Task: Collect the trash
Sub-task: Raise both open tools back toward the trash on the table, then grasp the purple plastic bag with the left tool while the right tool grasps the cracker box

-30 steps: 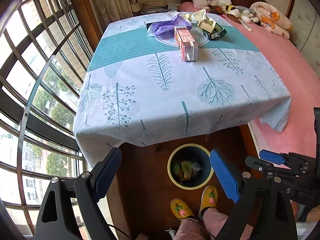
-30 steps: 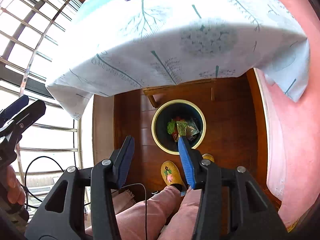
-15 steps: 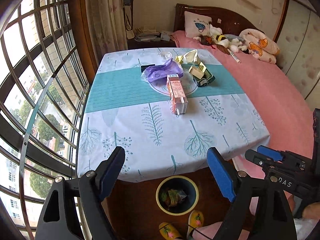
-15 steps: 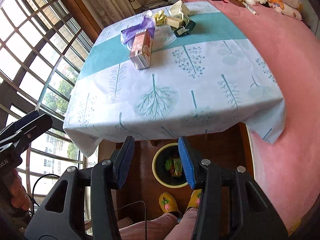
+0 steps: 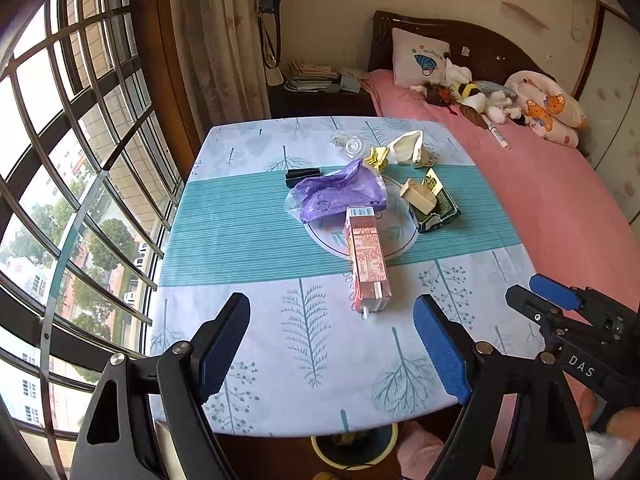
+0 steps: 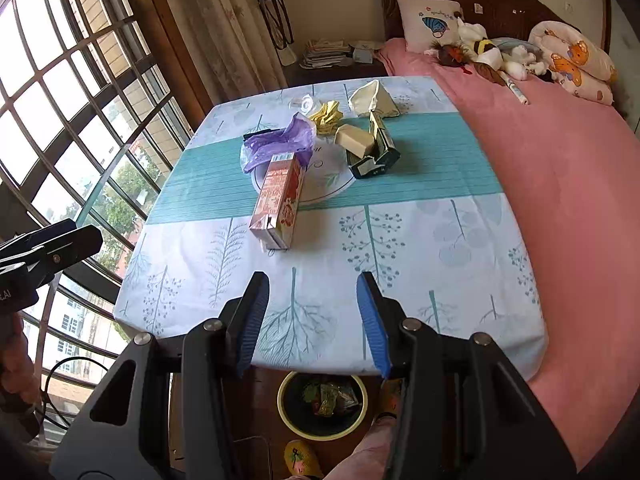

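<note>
— Both our views have risen since the earlier frames: a second ago the bin filled them from under the table, and now the tabletop fills them. What stands around us?

— We see a table (image 5: 248, 320) under a pale cloth printed with trees and a teal band. A barred window (image 5: 72, 184) runs along its left side, a pink bed (image 6: 560, 200) lies just beside its right side, and a dark nightstand with stacked papers is beyond its far edge.

— Where is there room to move?

— The near half of the cloth is bare, from the near edge up to the carton. The round bin (image 6: 288, 420) sits on the wooden floor under the near edge, partly hidden by it, with wrappers inside.

— And the trash?

— A tall pink drink carton (image 5: 366, 260) lies on its side, its far end on a white plate (image 5: 396, 232). A crumpled purple bag (image 5: 336, 194) lies across the plate's far side. Right of it a beige box (image 6: 354, 140) leans on a dark green packet (image 6: 376, 160). Farther back are yellow crumpled paper (image 6: 326, 116) and a cream paper bag (image 6: 372, 98).

— The grippers?

— Our left gripper (image 5: 332, 344) has just narrowed slightly yet gapes wide, nothing between its blue pads. Our right gripper (image 6: 312, 320) stands about half open, also empty. Both hang above the near edge.
</note>
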`<state>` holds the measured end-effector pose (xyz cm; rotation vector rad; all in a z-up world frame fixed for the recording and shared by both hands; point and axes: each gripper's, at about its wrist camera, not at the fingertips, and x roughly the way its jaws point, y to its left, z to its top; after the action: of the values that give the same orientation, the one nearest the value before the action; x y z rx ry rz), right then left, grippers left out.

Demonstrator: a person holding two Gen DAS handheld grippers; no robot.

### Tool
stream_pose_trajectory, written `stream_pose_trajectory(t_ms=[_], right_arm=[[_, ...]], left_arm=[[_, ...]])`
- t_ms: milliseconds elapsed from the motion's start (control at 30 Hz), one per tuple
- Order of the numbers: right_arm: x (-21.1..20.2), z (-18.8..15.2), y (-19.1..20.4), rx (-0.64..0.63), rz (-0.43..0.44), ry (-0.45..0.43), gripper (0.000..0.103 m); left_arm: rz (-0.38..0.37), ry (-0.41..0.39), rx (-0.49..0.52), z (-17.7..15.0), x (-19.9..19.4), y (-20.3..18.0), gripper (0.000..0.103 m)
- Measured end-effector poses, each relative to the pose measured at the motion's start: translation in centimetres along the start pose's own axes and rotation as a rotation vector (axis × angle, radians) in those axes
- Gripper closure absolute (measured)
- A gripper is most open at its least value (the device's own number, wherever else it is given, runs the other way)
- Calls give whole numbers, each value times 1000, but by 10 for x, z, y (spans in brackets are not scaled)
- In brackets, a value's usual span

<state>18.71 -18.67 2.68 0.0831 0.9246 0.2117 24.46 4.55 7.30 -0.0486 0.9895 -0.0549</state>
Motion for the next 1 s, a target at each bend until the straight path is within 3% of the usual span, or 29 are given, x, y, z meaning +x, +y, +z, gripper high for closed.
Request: stream_pose_trajectory(t_ms=[133,400,633,800,833,1000], right_arm=[[40,44,-29,-41,41,5,61],[121,132,-89,-131,124,93,61],[180,175,-120,-198,199,141,61],[209,184,-126,-204,245,180,61],[214,186,-126,-213,251,185,61],[225,187,-121,-279,286,192,61]], left_arm=[[61,46,-7,47,52,-32,17],[182,178,7,124,175,-91,17],[294,278,33,146,267,-109,19],[338,325,54,146,303,-111,21],[343,329,50,146,307,-109,24],[309,392,-21,143,325,-93,71]])
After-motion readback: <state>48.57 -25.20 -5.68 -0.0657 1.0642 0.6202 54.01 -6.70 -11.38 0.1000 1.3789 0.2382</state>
